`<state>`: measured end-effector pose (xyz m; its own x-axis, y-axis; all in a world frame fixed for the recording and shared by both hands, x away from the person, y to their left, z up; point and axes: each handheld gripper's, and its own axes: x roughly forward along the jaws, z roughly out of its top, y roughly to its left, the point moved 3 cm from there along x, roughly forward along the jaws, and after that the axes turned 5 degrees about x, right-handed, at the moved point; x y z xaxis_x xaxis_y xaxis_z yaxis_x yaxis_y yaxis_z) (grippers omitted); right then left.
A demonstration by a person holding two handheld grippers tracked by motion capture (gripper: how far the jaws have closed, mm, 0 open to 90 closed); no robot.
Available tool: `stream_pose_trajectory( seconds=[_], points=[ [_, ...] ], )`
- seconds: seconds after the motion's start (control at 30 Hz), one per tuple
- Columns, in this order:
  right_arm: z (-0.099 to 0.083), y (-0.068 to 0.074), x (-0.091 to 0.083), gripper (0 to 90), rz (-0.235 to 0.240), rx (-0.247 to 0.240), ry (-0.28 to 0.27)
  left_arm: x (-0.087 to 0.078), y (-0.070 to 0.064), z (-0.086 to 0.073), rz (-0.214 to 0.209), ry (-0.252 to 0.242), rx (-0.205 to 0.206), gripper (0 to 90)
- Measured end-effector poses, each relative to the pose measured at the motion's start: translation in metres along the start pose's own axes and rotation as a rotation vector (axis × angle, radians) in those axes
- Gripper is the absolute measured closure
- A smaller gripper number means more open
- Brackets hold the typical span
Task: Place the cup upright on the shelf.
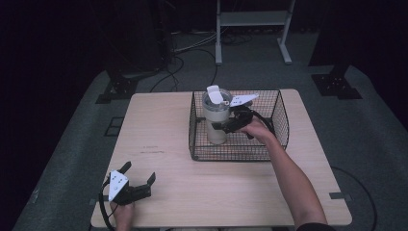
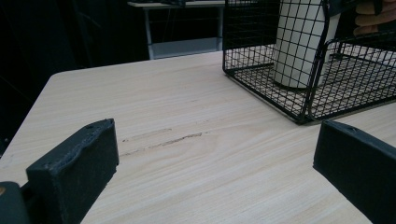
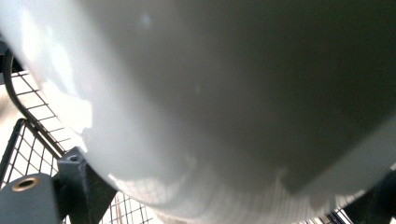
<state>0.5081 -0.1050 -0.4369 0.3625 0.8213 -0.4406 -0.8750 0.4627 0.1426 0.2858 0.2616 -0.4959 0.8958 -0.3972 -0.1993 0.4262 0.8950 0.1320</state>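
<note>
**Tumbler upright in the basket, right jaws at its side**

Nearest the person, the left gripper (image 1: 139, 186) rests at the front left corner of the table (image 1: 159, 130), its jaws spread wide with nothing between them; in the left gripper view their black, matte, slab-like pads frame bare pale wood grain. It sits well apart from the basket.

Farther back, the right gripper (image 1: 230, 122) reaches into the black wire basket (image 1: 284, 120) and meets the tumbler (image 1: 215, 122) from its right side, jaws either side of the body and apparently pinching it; the right gripper view shows smooth, glossy, cream-white curved wall right against the jaws. The tumbler stands upright, long axis vertical, at the basket's left part, a cylinder with a lid whose flap is raised. The right hand is clearly the nearer one; any lift would probably go straight up past the mesh wall.
</note>
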Motion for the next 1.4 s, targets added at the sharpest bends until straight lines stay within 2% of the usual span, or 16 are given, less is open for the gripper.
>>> stream_pose_trajectory(
  seconds=[0.2,0.7,0.77,1.0,1.4],
  points=[
    [-0.003,0.000,-0.005,8.2,0.004,-0.001,0.008,0.000,0.000,0.000,-0.003,0.000,0.002,0.0],
    [-0.004,0.001,-0.016,8.6,-0.021,-0.018,0.018,0.000,0.000,0.000,-0.003,-0.007,0.000,0.0],
    [-0.004,0.002,-0.019,8.5,-0.021,-0.001,0.024,0.000,-0.001,0.000,-0.004,-0.007,0.001,0.0],
    [-0.001,0.004,-0.035,8.6,-0.045,-0.014,0.016,0.000,-0.001,0.000,-0.003,-0.006,0.002,0.0],
    [0.000,0.012,-0.060,8.6,-0.061,-0.023,0.053,-0.001,-0.001,0.000,-0.001,-0.004,0.004,0.0]
  ],
)
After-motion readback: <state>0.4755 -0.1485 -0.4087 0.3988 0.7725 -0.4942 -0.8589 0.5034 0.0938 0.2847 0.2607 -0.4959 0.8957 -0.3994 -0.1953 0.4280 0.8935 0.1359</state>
